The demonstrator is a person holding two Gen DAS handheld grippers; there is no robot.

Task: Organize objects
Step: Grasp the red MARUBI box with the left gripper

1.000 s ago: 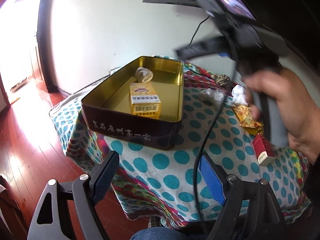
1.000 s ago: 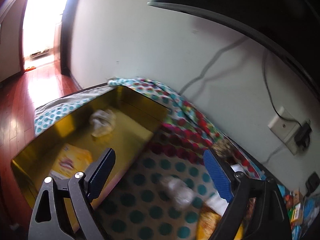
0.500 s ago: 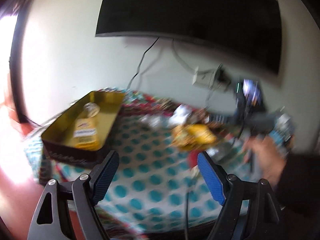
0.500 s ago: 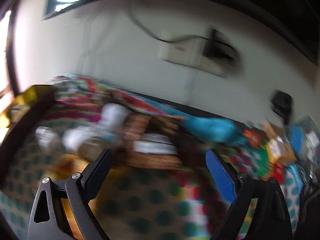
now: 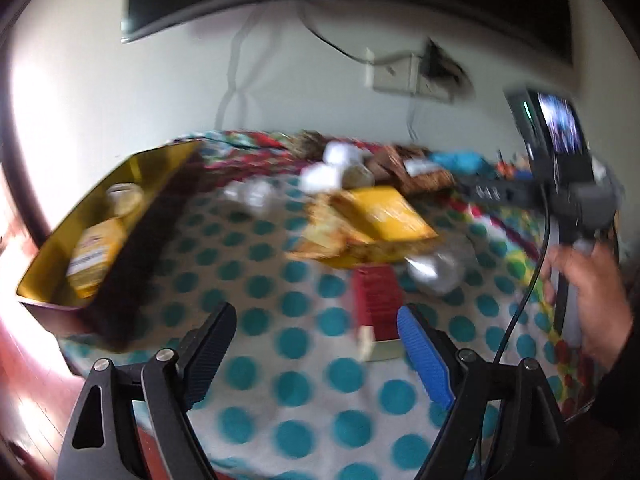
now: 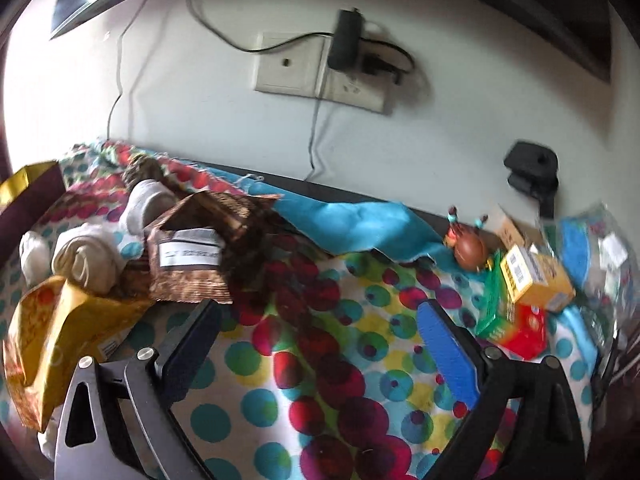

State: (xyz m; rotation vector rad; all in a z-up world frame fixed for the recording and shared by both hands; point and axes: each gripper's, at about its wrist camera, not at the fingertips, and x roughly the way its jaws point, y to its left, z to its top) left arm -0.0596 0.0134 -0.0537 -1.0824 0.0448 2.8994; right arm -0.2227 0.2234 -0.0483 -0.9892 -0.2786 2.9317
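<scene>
A gold tin box (image 5: 168, 216) at the table's left holds a yellow carton (image 5: 94, 256) and a small wrapped bundle (image 5: 124, 198). My left gripper (image 5: 316, 344) is open and empty above the dotted cloth, with a red box (image 5: 376, 300) just beyond its right finger. A yellow snack bag (image 5: 372, 220) lies mid-table; it also shows in the right wrist view (image 6: 60, 332). My right gripper (image 6: 320, 340) is open and empty over the cloth; its body shows in the left wrist view (image 5: 560, 184). A brown packet (image 6: 196, 256) and rolled white socks (image 6: 88, 260) lie to its left.
At the right lie a yellow carton (image 6: 536, 276), a red-green box (image 6: 516, 324), a small crab toy (image 6: 468, 248) and clear plastic bags (image 6: 596, 248). A blue cloth (image 6: 352, 228) lies along the wall. A wall socket (image 6: 320, 76) with cables hangs above.
Both grippers have swung right, away from the tin box. The left view now faces the red box and snack bag; the right view faces the table's right end.
</scene>
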